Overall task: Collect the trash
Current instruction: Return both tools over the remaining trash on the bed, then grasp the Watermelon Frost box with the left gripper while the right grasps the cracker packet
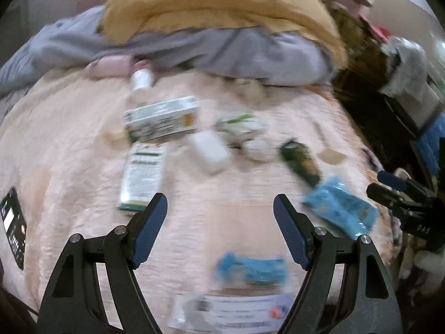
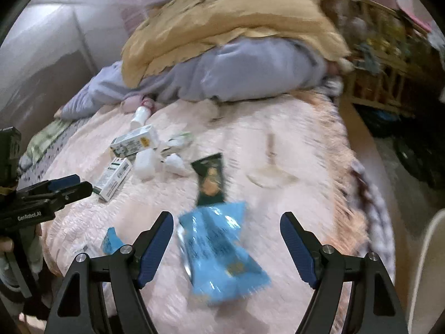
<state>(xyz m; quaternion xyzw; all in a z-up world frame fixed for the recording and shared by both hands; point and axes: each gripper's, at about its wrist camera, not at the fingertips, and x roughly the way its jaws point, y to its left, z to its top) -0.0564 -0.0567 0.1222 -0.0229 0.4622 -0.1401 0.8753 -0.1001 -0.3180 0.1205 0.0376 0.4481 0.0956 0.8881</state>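
Observation:
Trash lies scattered on a pink bedspread. My left gripper is open and empty above it, near a white-green carton and a small blue wrapper. My right gripper is open and empty, with a large blue snack bag lying between its fingers; I cannot tell if they touch it. That bag also shows in the left wrist view. A dark green wrapper, a second carton, a white bottle and crumpled white paper lie further back.
A mustard blanket and a grey garment are piled at the head of the bed. A white printed label and a black device lie near the front. Shelves stand right of the bed.

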